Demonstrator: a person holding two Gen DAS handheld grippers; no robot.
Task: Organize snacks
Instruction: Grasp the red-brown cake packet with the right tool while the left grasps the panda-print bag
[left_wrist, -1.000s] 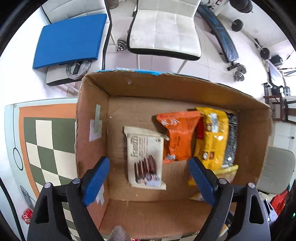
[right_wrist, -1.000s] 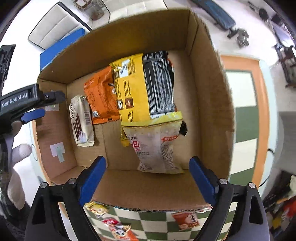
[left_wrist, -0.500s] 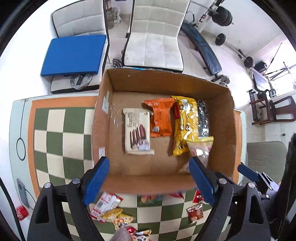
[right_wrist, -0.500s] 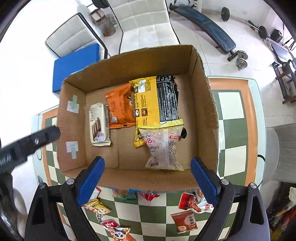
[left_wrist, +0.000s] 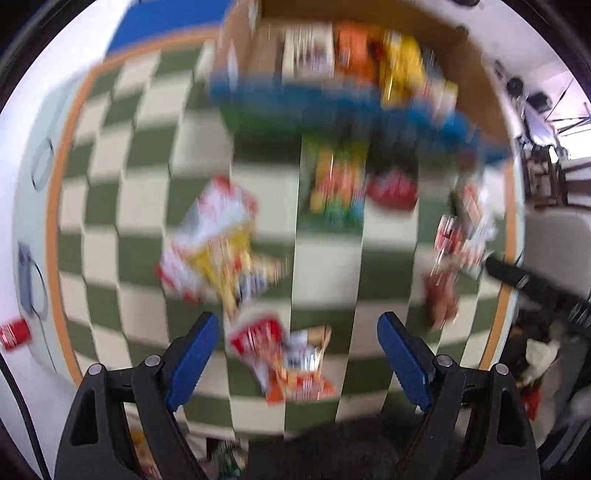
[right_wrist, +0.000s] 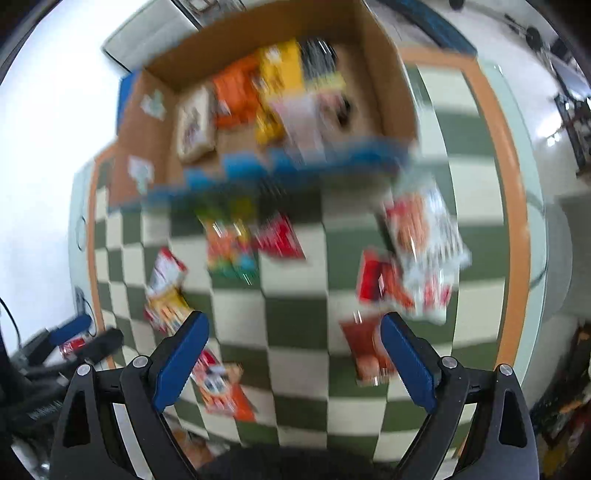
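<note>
Snacks partly sorted: several packets already in cardboard box at 12 o'clock, many loose packets left on checkered counter. Left claw and right claw both wide open, holding nothing.

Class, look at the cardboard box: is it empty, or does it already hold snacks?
Not empty. The cardboard box holds several packets, among them an orange packet and a yellow packet.
</note>
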